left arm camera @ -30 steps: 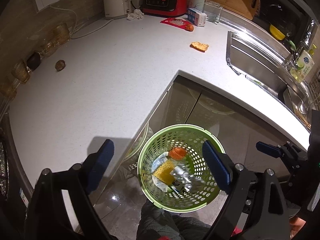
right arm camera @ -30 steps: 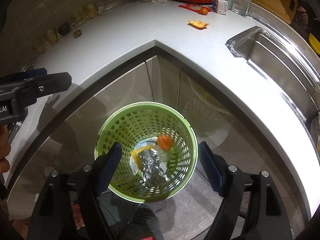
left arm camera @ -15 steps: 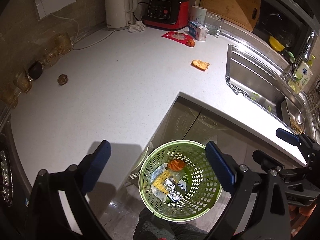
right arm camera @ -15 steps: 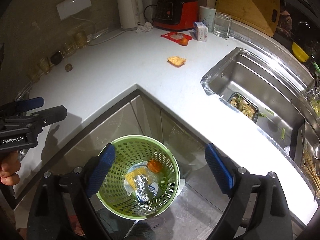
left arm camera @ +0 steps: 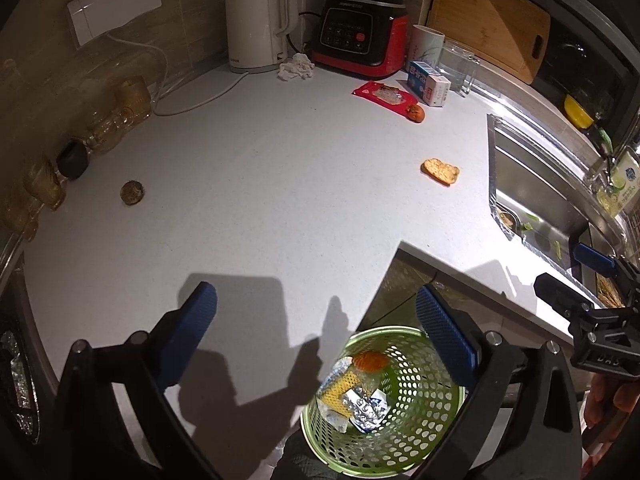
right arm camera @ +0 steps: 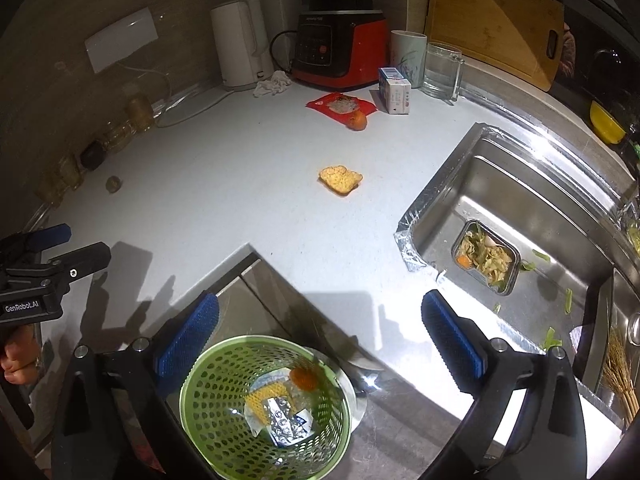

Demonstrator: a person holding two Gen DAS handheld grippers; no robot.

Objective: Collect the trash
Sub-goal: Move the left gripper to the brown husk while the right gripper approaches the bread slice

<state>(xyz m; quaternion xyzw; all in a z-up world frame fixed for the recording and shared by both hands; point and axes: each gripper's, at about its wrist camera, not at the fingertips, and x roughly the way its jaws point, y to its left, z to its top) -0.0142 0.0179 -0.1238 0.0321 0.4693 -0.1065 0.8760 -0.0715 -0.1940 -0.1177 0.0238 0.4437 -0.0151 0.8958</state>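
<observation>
A green perforated basket [left arm camera: 424,412] stands on the floor in the counter's inner corner and holds an orange peel, a yellow piece and a foil blister pack [right arm camera: 286,420]. My left gripper [left arm camera: 316,320] hangs above the counter edge, jaws opening, nothing between them. My right gripper [right arm camera: 320,320] is over the basket [right arm camera: 216,392], jaws also opening and empty. On the white counter lie a bread piece [right arm camera: 340,179], a red wrapper [right arm camera: 340,105], an orange scrap [right arm camera: 357,121], a crumpled tissue [left arm camera: 296,70] and a brown nut [left arm camera: 132,192].
A kettle [left arm camera: 256,20], a red blender [left arm camera: 360,36], a cup, a glass mug [right arm camera: 442,70] and a small carton [right arm camera: 394,94] line the back wall. Glass jars [left arm camera: 120,120] stand along the left. The steel sink [right arm camera: 540,200] at right holds a box of food scraps.
Both grippers have risen and pulled back from the basket, which now sits lower and smaller in each view. More counter shows. Both pairs of jaws stand wider.
</observation>
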